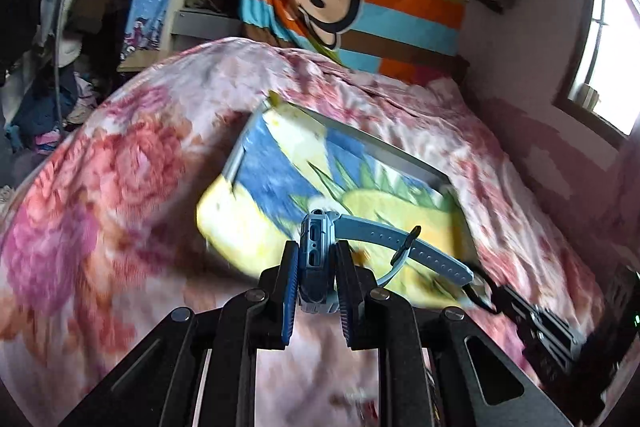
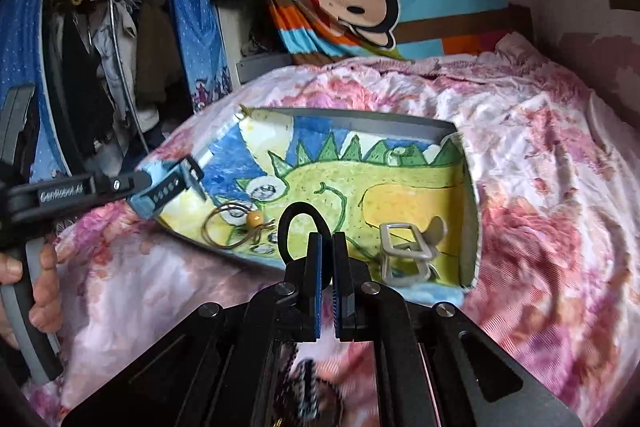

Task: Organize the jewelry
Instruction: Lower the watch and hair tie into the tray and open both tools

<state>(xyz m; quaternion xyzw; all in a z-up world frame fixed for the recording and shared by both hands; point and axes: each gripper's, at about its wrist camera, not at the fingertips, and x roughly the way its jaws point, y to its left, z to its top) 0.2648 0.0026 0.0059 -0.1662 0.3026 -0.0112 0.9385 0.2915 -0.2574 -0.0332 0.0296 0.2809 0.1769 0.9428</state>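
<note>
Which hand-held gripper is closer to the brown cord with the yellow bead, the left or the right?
Probably the right. The right hand-held gripper holds a black loop beside the cord; the left one holds the blue watch at the tray's edge, slightly farther.

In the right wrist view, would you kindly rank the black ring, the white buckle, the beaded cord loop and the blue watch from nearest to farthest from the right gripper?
1. black ring: clamped in the right gripper.
2. white buckle: just right, in the tray.
3. beaded cord loop: left, in the tray.
4. blue watch: far left, held by the left gripper.
</note>
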